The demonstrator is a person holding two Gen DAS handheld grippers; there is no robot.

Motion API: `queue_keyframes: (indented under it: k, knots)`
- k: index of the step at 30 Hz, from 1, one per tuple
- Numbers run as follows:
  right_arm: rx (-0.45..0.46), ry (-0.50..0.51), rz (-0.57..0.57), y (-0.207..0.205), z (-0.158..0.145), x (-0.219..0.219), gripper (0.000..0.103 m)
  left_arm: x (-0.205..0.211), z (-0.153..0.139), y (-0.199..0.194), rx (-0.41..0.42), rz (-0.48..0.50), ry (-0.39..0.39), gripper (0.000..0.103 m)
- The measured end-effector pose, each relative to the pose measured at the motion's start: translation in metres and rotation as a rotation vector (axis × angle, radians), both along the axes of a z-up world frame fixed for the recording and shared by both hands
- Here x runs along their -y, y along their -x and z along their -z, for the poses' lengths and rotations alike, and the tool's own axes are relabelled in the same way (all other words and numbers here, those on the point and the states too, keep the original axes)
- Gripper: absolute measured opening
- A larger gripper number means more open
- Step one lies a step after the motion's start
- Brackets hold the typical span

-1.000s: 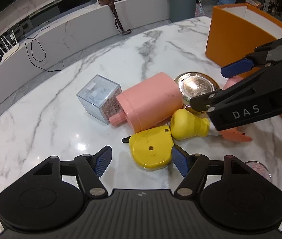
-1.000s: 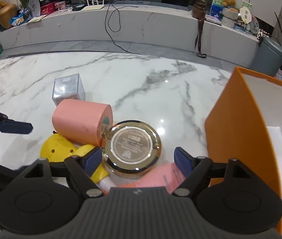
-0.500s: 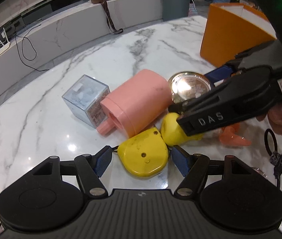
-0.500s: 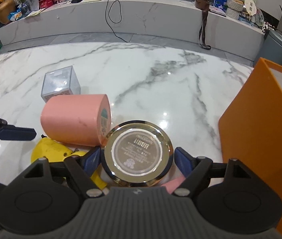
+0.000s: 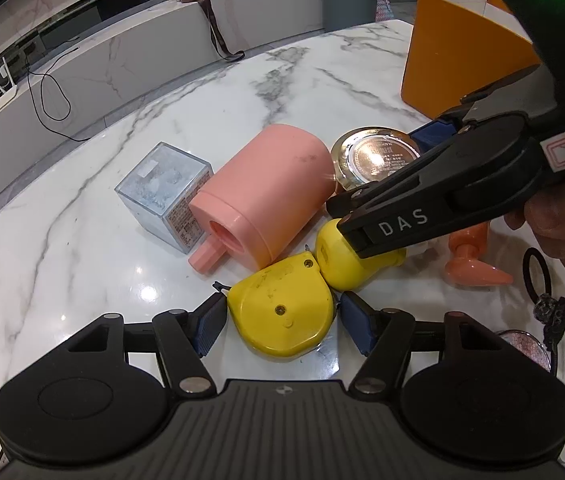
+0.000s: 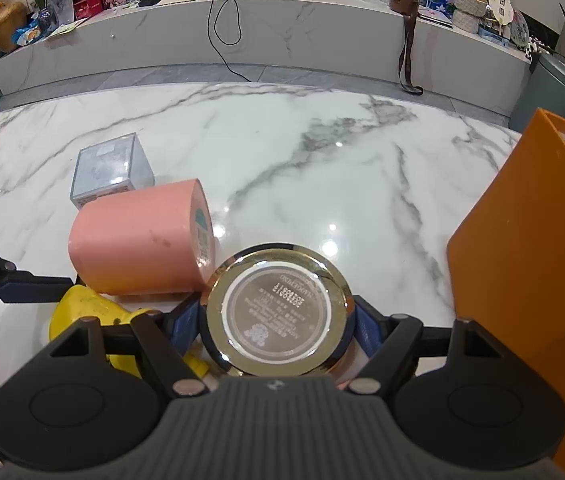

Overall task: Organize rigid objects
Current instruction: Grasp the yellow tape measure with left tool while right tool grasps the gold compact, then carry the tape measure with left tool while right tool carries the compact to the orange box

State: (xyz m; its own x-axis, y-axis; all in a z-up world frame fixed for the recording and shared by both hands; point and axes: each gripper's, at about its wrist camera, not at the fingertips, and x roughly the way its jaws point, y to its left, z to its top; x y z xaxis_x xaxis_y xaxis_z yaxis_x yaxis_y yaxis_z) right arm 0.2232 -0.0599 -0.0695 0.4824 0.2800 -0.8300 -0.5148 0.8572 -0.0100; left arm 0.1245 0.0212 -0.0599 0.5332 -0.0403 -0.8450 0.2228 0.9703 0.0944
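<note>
Marble table (image 6: 282, 152): compact (image 6: 278, 316) between right hand-held gripper (image 6: 272, 324) fingers.

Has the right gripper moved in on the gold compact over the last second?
Yes. The right gripper has advanced: its fingers now flank the gold compact, which earlier lay ahead of them beside the pink cylinder.

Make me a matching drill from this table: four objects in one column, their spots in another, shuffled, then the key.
Things:
1. gold compact
2. yellow tape measure
3. clear cube
4. orange box

Places:
A. between the left claw's fingers
B. at the table's right side, standing
C. between the right claw's fingers
D. beside the pink cylinder, on its far left

Pairs: 1-C, 2-A, 3-D, 4-B
</note>
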Motion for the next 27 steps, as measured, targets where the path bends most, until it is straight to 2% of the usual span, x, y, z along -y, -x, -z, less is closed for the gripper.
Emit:
queue_keyframes:
  k: [1,11,27]
  knots:
    - [0.007,0.007,-0.003,0.000,0.001,-0.001,0.076,0.000,0.000,0.000,-0.003,0.001,0.004,0.071]
    - [0.004,0.022,-0.008,0.001,-0.001,-0.001,0.075,0.005,-0.008,0.003,-0.011,0.018,0.005,0.070]
    - [0.039,-0.016,0.020,0.007,-0.026,0.009,0.075,0.012,-0.030,0.012,0.019,0.024,0.026,0.070]
